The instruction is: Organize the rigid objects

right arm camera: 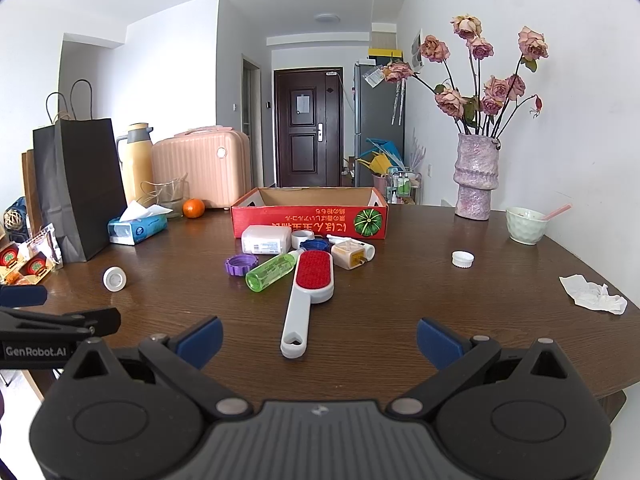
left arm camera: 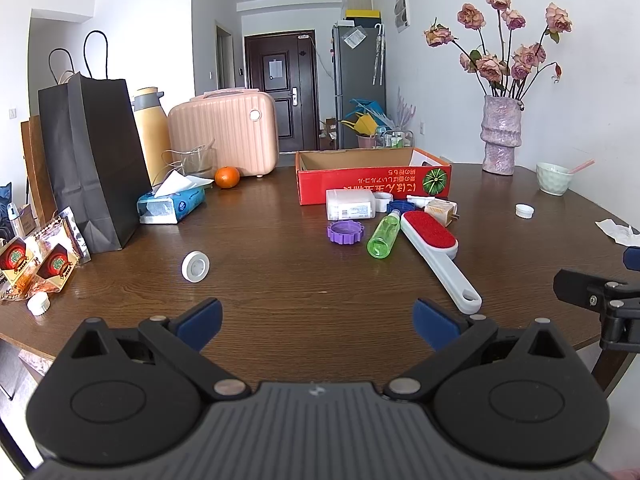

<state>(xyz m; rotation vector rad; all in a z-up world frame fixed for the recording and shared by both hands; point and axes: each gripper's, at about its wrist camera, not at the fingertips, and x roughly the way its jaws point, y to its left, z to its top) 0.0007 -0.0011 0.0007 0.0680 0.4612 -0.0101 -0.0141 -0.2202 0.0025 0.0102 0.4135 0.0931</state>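
- Evidently the task is at its start: the red cardboard box (right arm camera: pixel 309 216) at the far middle of the counter (right arm camera: pixel 400 320) shows no contents above its rim, while the rigid objects lie in a loose cluster just in front of it.
- That cluster comprises a white rectangular container (right arm camera: pixel 265 240), a purple ring lid (right arm camera: pixel 241 265), a green bottle (right arm camera: pixel 273 271) lying on its side, a blue lid (right arm camera: pixel 315 245), a beige plug-like item (right arm camera: pixel 351 255) and a lint brush (right arm camera: pixel 307 300) with a red pad, its handle pointing toward the cameras.
- Strays sit well apart from it: a white round cap (left arm camera: pixel 195 266) to the left and a white ribbed cap (right arm camera: pixel 463 259) to the right.
- The left tool (left arm camera: pixel 316 320) is spread wide and holds nothing; the right tool (right arm camera: pixel 318 340) is likewise spread and empty, with the brush handle's end near its gap but untouched.
- Judged remaining: every clustered item and both strays are yet to be placed, presumably in the box.
- Hidden or unclear: the box floor is masked by its near wall; items behind the white container and brush overlap one another; the small white cap (left arm camera: pixel 38 304) at the left counter edge is distorted by the lens.
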